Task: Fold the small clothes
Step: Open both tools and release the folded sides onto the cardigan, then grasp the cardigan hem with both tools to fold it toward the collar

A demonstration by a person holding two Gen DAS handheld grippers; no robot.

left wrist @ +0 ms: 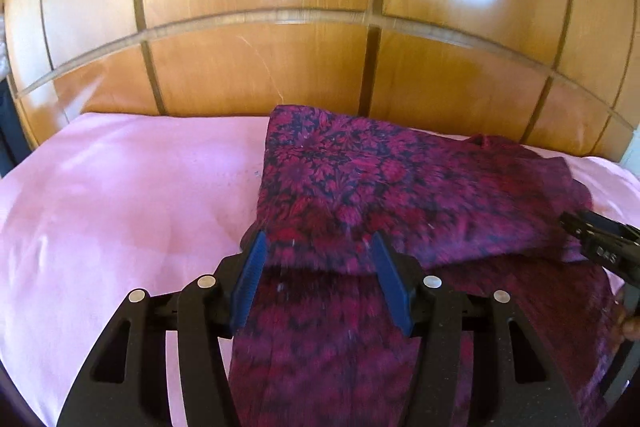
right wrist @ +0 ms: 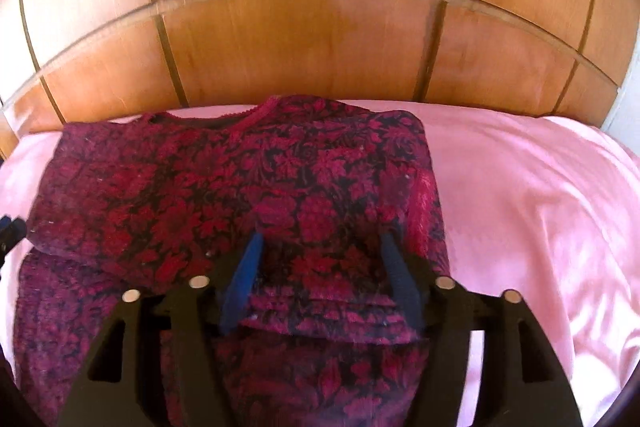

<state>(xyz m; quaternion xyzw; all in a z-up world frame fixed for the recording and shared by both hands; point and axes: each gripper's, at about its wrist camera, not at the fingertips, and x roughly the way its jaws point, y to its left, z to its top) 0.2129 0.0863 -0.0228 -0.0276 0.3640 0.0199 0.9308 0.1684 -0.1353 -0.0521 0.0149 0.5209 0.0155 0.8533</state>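
Centrally, a magenta floral garment (right wrist: 248, 195) is spread on a pink bedsheet (right wrist: 520, 195) — its top part folded over. Both the left gripper (left wrist: 318, 247) and the right gripper (right wrist: 320, 247) are held apart above the cloth — nothing is clamped.

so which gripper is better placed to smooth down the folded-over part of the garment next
Probably the right gripper: it hangs open directly over the folded-over layer of the floral garment, near its front edge. The left gripper is also open but sits at the garment's left edge, beside bare pink sheet.
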